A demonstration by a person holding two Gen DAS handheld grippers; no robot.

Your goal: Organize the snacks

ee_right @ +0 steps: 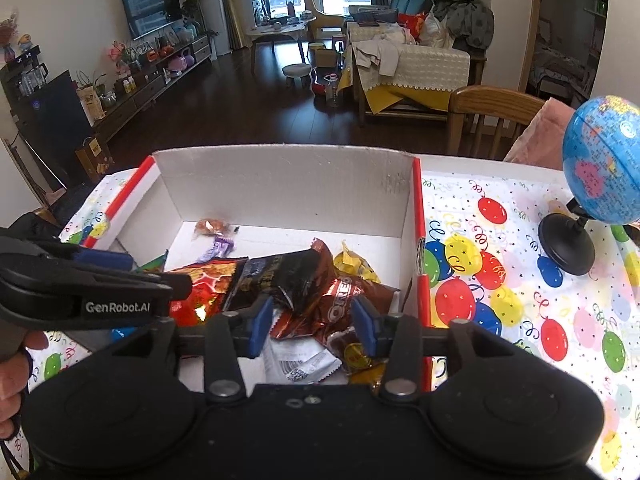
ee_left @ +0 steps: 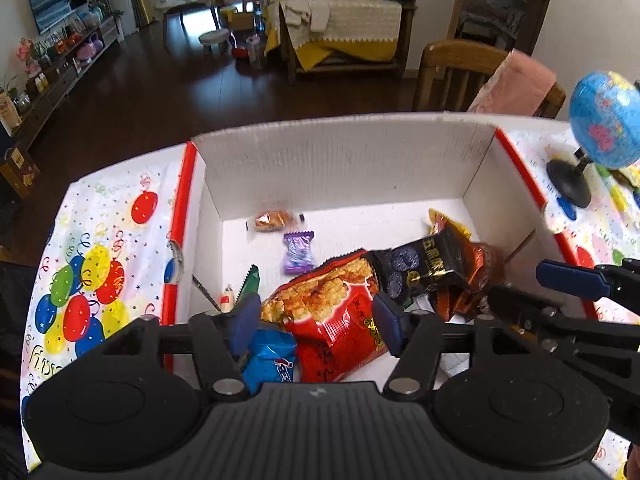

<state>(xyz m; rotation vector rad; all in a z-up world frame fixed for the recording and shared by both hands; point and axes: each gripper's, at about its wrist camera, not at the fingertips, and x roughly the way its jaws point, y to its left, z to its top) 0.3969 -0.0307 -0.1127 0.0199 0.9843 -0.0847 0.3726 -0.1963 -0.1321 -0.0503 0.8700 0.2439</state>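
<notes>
progress: snacks are lying heaped inside the white box on the table | left claw and right claw are hovering over them, jaws apart, gripping nothing | remaining: seemingly arranging the pile; no loose snacks are showing outside

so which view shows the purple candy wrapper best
The left wrist view: the purple candy wrapper lies whole on the white box floor, unobstructed. In the right wrist view it is blurred and partly hidden behind the red snack bag.
</notes>
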